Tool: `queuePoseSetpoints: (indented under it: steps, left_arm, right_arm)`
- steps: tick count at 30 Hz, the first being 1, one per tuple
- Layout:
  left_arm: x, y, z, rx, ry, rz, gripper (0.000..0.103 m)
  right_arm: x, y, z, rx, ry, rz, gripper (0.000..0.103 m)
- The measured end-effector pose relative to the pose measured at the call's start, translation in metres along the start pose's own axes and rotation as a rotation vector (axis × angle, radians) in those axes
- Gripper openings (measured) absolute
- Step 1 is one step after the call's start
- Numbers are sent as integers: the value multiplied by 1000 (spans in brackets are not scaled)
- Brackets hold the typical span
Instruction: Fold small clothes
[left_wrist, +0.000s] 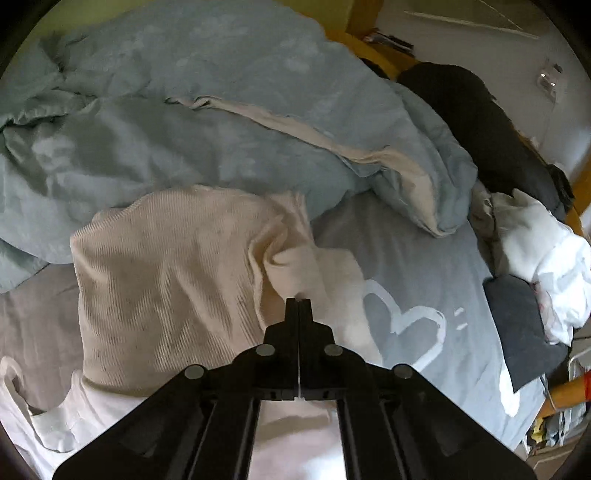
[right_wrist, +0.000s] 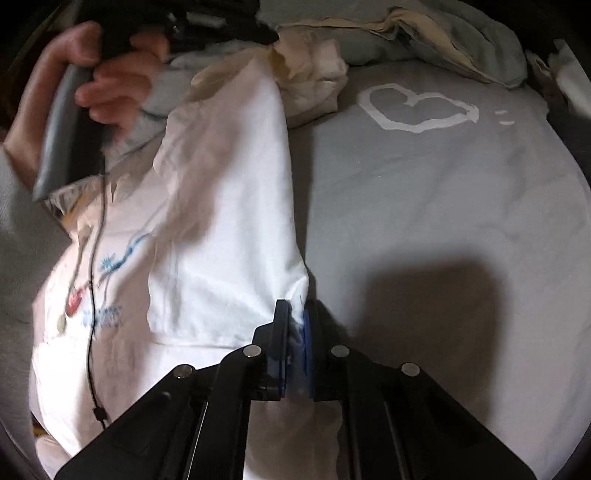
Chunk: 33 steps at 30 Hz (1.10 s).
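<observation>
Shirt (right_wrist: 221, 206): white, creased, blue print blurred and unreadable.
Right gripper (right_wrist: 294, 325): clamped on shirt's corner.
Left gripper (left_wrist: 298, 306): pressed together, nothing seen held.

My left wrist camera looks forward along its closed fingers, down at a slant across the bed, close over a beige ribbed garment (left_wrist: 166, 280), with the rumpled blue duvet (left_wrist: 229, 110) beyond. My right wrist camera also looks along its fingers, low and close over the grey sheet (right_wrist: 443, 206), facing the same duvet. Both views share the white heart print (left_wrist: 406, 325) on the sheet (right_wrist: 417, 109), right of centre in the left view, upper right in mine on the right.
</observation>
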<state>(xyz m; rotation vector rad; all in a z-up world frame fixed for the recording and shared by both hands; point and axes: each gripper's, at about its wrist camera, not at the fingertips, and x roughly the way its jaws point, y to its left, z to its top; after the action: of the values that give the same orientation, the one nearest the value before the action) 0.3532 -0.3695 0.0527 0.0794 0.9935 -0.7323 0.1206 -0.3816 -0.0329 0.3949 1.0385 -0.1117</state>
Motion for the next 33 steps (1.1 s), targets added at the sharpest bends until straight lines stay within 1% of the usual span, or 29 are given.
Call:
queuePoseSetpoints:
  steps: [1,2,3,4,5,7,8,11,13,14,16,17,19,21,23,25,26,27,29,31,32,33]
  left_arm:
    - [-7,2,1,1,-26,-16,0]
    - [-22,4,-1,5,-64,-30,0]
    - [-35,5,-2,11,-93,-16,0]
    - [-48,7,-5,25,-112,11,9]
    - [-62,6,-10,52,-127,45,24]
    - [-94,7,-28,106,-182,118,35]
    - [-106,7,-37,123,-198,144,35]
    - [-134,14,-74,140,-191,192,35]
    - [-145,18,-104,131,-185,277,35]
    - [-155,21,-119,113,-206,297,35]
    - [-186,28,-157,85,-301,324,35]
    - [-200,31,-173,91,-336,347,35]
    - [-233,30,-203,122,-400,418,35]
    - [-268,29,-225,147,-466,454,35]
    - [-308,28,-243,119,-529,460,36]
    - [-342,27,-255,82,-582,440,38]
    - [-359,25,-261,71,-612,436,42]
    - [-374,23,-267,67,-635,439,43]
    - [-402,22,-280,56,-684,464,44]
    - [-425,20,-293,51,-701,491,44]
    - [-435,19,-299,52,-708,490,44]
    - [-446,17,-307,53,-723,492,45]
  right_arm:
    - [-2,-4,2,15,0,14,7]
    - [-3,-8,4,31,2,30,10]
    - [-4,-15,6,58,9,50,14]
    - [-5,-19,7,78,10,63,14]
    - [-7,-24,9,99,8,81,15]
    - [-17,-33,13,138,-31,100,15]
    - [-24,-37,15,145,-66,101,15]
    - [-57,-46,20,142,-216,74,15]
    - [-72,-48,23,119,-283,60,15]
    - [-79,-44,25,96,-301,61,16]
    - [-87,-31,31,39,-310,75,16]
    - [-89,-25,30,23,-320,89,16]
    - [-91,-13,26,-22,-349,116,17]
    - [-98,4,17,-62,-404,92,17]
    - [-106,17,9,-82,-460,68,18]
    - [-118,32,-2,-120,-507,70,24]
    - [-126,38,-8,-136,-534,70,31]
    - [-136,44,-17,-153,-568,60,39]
    - [-152,53,-33,-177,-636,30,48]
    - [-170,65,-52,-198,-706,-11,48]
    - [-178,69,-60,-204,-722,-6,49]
    - [-188,74,-69,-210,-736,21,51]
